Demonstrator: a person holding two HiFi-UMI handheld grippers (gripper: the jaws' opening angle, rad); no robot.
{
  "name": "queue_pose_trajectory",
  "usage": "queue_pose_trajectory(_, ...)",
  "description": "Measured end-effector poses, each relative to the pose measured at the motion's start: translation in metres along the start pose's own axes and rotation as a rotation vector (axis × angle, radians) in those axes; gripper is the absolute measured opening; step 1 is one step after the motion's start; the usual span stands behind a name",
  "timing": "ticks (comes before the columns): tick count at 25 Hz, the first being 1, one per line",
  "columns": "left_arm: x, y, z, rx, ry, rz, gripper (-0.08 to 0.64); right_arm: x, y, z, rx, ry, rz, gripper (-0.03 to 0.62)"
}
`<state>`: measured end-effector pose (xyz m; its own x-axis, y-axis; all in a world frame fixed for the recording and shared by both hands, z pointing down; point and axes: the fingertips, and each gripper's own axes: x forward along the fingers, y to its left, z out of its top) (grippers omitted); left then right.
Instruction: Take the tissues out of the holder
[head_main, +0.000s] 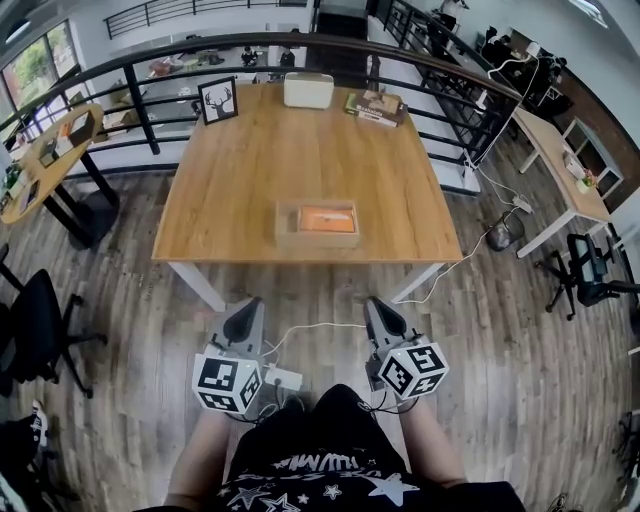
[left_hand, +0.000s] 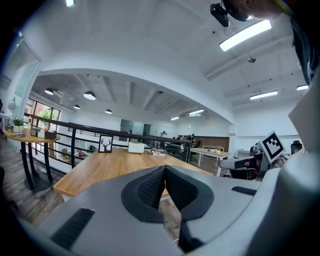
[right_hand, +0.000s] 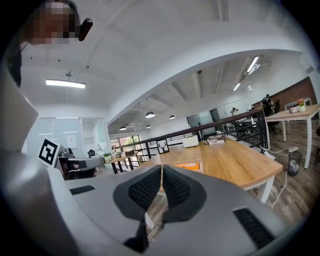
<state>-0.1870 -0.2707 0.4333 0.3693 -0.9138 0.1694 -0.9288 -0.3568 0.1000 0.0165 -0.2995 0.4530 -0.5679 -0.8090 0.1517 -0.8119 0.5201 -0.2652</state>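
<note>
A wooden tissue holder (head_main: 316, 224) with an orange tissue pack (head_main: 327, 219) inside lies near the front edge of the wooden table (head_main: 250, 170). Both grippers hang over the floor, short of the table and pointing toward it. My left gripper (head_main: 247, 312) is shut with nothing between its pads, and so is my right gripper (head_main: 379, 310). In the right gripper view the holder (right_hand: 190, 165) shows just beyond the closed jaw tips (right_hand: 161, 170). The left gripper view shows its jaws (left_hand: 164, 171) pressed together, with the table's near corner behind them.
At the table's far edge stand a framed deer picture (head_main: 218, 101), a white box (head_main: 308, 90) and a stack of books (head_main: 375, 107). A black railing (head_main: 140, 105) runs behind. A power strip (head_main: 283, 378) with a cable lies on the floor. An office chair (head_main: 40, 320) stands at left.
</note>
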Motion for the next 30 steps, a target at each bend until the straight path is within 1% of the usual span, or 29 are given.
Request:
queue_pose_trajectory(6, 0.026, 0.017, -0.005, -0.026, 0.016, -0.002, 0.012, 0.03, -0.012, 0.001, -0.026, 0.023, 0.0, 0.018)
queue_pose_trajectory(10, 0.049, 0.027, -0.005, -0.024, 0.028, 0.013, 0.012, 0.062, -0.028, 0.004, -0.018, 0.041, 0.032, 0.018)
queue_pose_trajectory(13, 0.071, 0.038, -0.004, -0.028, 0.038, 0.041, 0.012, 0.091, -0.041, 0.01, 0.005, 0.041, 0.066, 0.018)
queue_pose_trajectory(16, 0.098, 0.05, 0.002, -0.031, 0.04, 0.063, 0.012, 0.125, -0.057, 0.017, -0.006, 0.065, 0.096, 0.018)
queue_pose_trajectory(21, 0.146, 0.073, 0.015, -0.021, 0.044, 0.09, 0.012, 0.185, -0.082, 0.022, -0.009, 0.136, 0.127, 0.02)
queue_pose_trajectory(24, 0.171, 0.083, 0.018, -0.029, 0.049, 0.103, 0.012, 0.211, -0.091, 0.019, -0.034, 0.187, 0.162, 0.02)
queue_pose_trajectory(30, 0.217, 0.099, 0.023, -0.04, 0.058, 0.117, 0.012, 0.259, -0.115, 0.015, -0.096, 0.315, 0.199, 0.02)
